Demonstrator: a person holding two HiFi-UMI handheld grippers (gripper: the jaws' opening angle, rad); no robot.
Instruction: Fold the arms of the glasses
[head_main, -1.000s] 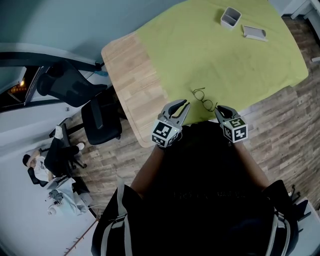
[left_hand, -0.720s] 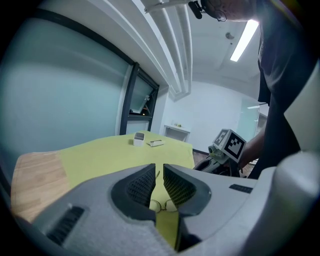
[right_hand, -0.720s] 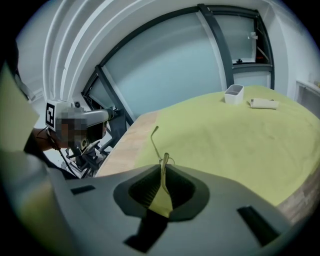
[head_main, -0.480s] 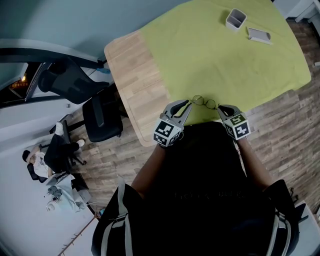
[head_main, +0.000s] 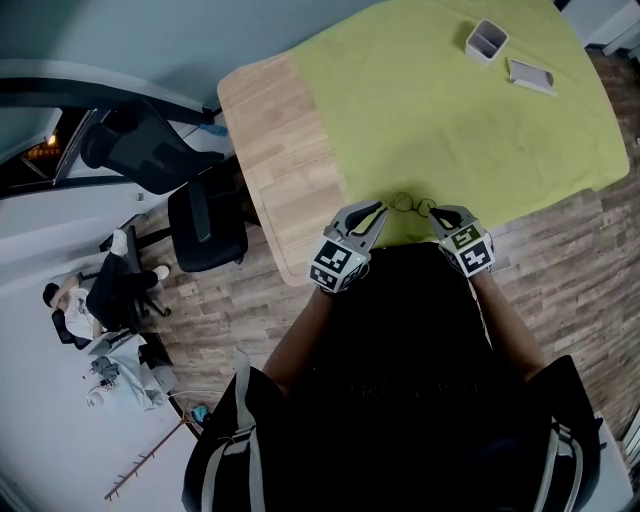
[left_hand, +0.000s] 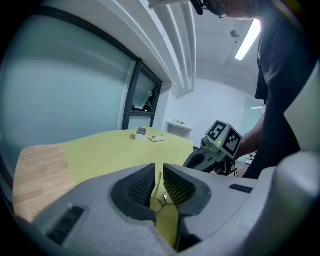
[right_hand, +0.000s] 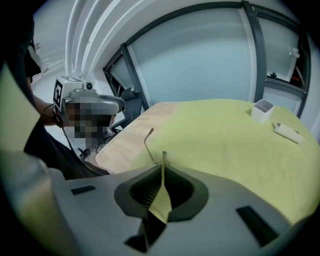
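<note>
The bench (head_main: 265, 130) is carrying a green cloth (head_main: 450, 120) over most of its top, and the work is happening at the near edge of that cloth, right in front of the person. The two tools are meeting there, tips close together.

The right tool (head_main: 437, 213) is pinching the glasses (head_main: 408, 204) with its jaws pressed together on a thin piece of the metal frame. The glasses are sitting between the two tools, just above the cloth edge. The left tool (head_main: 368, 212) is standing with its jaws only a narrow slit apart. One thin arm of the glasses is running through that slit, with a lens rim showing just beyond it. I cannot tell whether the pads are touching the arm.

In the right gripper view, one arm (right_hand: 148, 141) is sticking up and away from the frame, so it looks unfolded. The folding seems to be just starting: the frame is being held and an arm lined up, but no arm appears folded yet, and both likely remain to do.
</note>
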